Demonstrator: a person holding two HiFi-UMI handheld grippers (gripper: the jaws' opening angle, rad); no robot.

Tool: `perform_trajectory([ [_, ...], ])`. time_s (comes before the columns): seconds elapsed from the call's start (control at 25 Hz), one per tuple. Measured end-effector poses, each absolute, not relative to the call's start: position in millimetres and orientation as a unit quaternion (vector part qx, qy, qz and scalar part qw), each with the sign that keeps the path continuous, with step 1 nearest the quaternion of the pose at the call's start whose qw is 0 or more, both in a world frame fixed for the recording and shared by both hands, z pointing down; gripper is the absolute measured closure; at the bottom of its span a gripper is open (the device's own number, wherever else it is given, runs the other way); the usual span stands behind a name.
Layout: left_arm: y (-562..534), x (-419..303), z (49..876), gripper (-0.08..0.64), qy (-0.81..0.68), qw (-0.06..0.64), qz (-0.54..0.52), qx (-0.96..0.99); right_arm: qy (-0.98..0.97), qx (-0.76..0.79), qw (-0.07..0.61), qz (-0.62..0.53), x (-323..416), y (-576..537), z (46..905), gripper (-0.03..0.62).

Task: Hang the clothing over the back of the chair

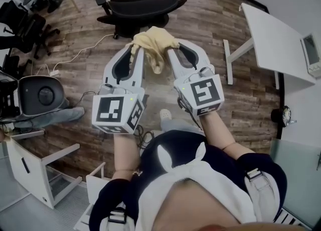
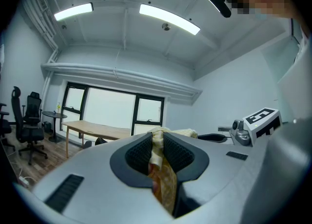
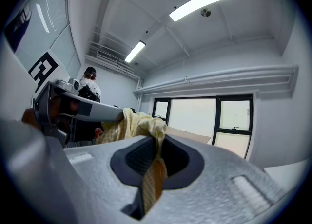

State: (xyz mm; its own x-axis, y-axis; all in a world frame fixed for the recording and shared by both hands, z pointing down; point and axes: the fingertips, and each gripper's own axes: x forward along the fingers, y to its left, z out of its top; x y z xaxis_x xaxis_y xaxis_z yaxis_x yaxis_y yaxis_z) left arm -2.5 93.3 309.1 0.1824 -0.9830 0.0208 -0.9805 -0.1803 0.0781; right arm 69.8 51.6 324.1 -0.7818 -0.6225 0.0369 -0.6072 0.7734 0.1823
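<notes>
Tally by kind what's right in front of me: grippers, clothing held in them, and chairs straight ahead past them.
Grippers: 2, left gripper and right gripper
Garment: 1, yellow
Chair: 1, black
Total: 4

- clothing (image 1: 153, 44): soft woven cloth, matt, creased.
- left gripper (image 1: 133, 51), right gripper (image 1: 171, 50): shells of smooth matt grey plastic; pads (image 2: 139, 154) dark, ribbed, rubbery look.
- chair (image 1: 143, 5), ahead of both grippers: black, matt upholstery.
- floor (image 1: 210, 24), below the grippers: wood-grain planks, low sheen.
- table (image 1: 273, 39), right of the right gripper: white, smooth.
</notes>
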Motion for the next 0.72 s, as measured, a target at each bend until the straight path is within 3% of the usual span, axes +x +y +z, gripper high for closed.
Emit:
perform_trajectory([
  [0.72,21,-28,302,0.486,-0.657,0.052,-0.015,0.752,-0.949,0.302,0.051,-0.071,44,-24,318,0.568],
])
